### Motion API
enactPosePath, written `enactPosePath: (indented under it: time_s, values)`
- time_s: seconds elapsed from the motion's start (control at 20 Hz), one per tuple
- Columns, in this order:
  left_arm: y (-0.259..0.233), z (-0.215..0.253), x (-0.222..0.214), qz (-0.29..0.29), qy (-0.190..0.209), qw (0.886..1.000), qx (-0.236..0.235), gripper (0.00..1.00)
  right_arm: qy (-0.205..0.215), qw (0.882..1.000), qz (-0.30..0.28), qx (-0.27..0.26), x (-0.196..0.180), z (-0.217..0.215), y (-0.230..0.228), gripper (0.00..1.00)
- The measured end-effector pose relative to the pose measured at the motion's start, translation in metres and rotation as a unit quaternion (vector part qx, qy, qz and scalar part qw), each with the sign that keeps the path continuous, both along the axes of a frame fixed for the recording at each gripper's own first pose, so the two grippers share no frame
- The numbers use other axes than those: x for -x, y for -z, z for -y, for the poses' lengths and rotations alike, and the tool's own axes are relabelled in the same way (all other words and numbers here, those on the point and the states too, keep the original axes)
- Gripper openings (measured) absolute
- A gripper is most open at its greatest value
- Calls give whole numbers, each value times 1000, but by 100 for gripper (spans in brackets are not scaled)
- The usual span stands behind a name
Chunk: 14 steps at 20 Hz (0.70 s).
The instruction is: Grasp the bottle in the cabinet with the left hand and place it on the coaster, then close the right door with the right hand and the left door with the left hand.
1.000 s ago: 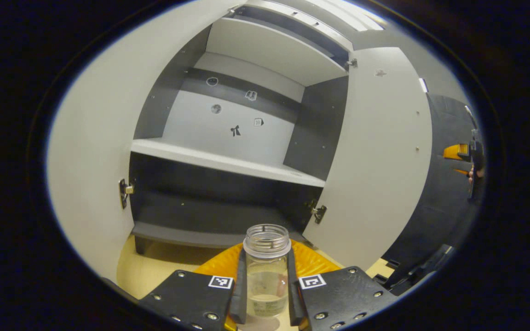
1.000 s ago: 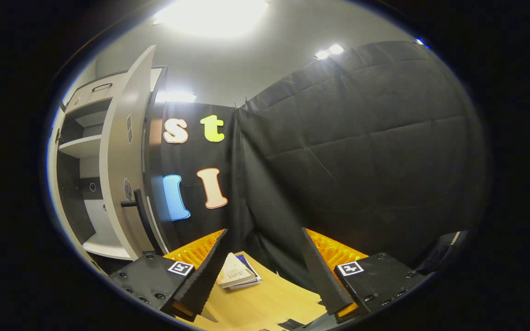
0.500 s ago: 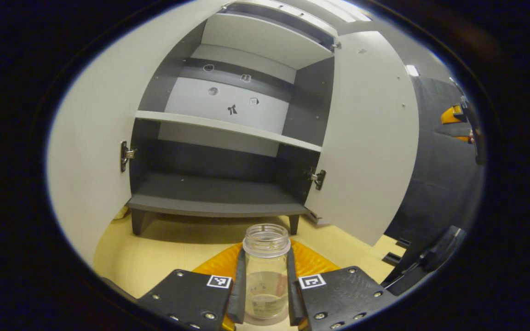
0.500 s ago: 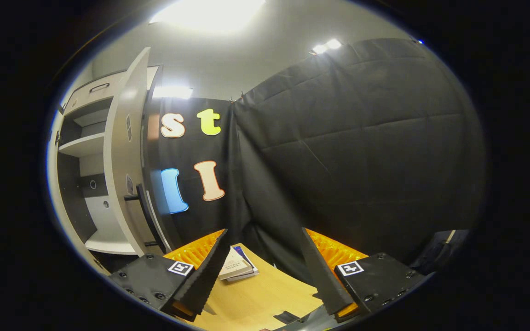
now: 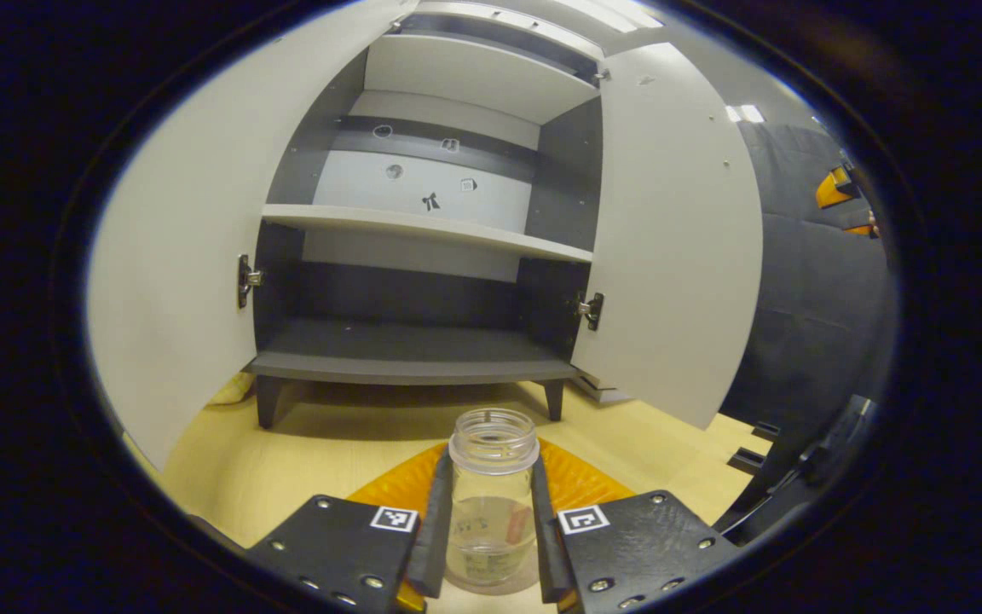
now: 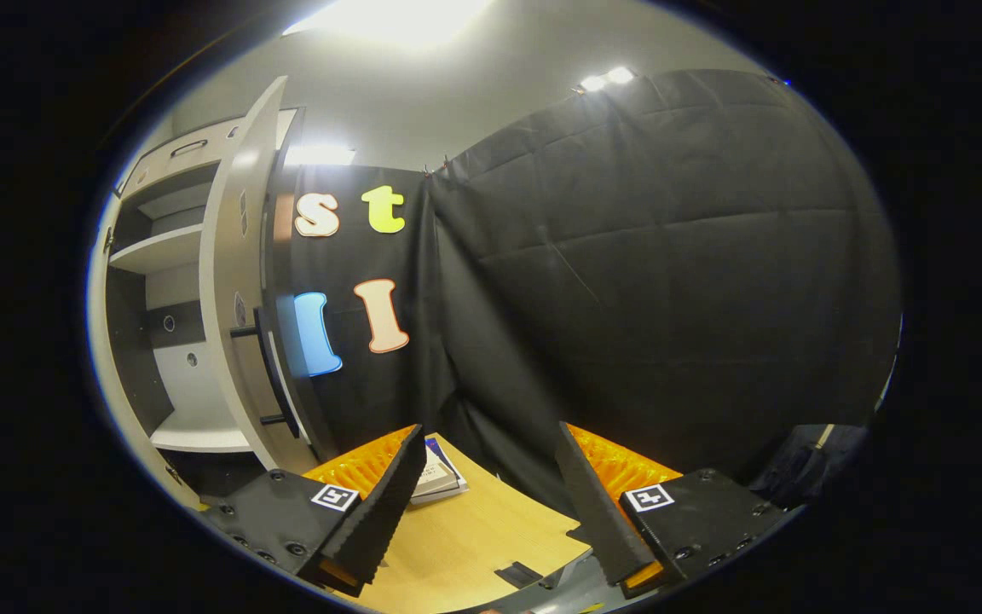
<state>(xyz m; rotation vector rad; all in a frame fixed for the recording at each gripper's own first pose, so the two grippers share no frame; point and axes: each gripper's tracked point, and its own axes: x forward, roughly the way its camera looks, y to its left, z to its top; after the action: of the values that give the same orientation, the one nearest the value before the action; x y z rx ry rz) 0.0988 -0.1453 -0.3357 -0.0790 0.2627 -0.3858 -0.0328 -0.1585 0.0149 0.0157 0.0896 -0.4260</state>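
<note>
In front of the cabinet [image 5: 406, 341], over the wooden table [image 5: 320, 452], the left gripper [image 5: 491, 546] is clenched on the bottle [image 5: 493, 503]: both fingers press the clear body from opposite sides, below the threaded neck, so the open mouth stays upright and unobstructed. The bottle is out of the cabinet and held near the table's front edge; whether its base touches the surface cannot be told, and the coaster cannot be identified with certainty (a pale round shape under the base may be it). The left gripper points level at the cabinet's lower compartment, fingers roughly horizontal. The left door [image 5: 176, 256] and right door [image 5: 670, 239] both stand swung wide, leaving the shelves exposed, which suits the task order: the bottle goes down before either door is closed. In the right gripper view, the right gripper [image 6: 491, 503] is released, its fingers spread wide with nothing between them, held above the table's far right corner and aimed at the booth wall. The right door's outer face, with its dark handle [image 6: 269, 358], lies to that gripper's left, near but apart (a likely waiting pose for the push). A small stack of books [image 6: 440, 473] rests on the table just beyond its fingers.
</note>
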Motion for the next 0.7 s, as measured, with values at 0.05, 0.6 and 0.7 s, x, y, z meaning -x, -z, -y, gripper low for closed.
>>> enactPosePath:
  time_s: [0.05, 0.6, 0.7]
  values:
    - [3, 1, 0, -2, 2, 1000, -3, 47, -1, 1000, -2, -1, 1, -1, 1, 98]
    - [-14, -5, 22, -33, -22, 997, -60, 94, -24, 1000, -1, -5, -27, 8, 9, 97]
    - [-35, -8, 39, -32, -31, 997, -59, 94, -40, 999, 5, -4, -40, 8, 8, 97]
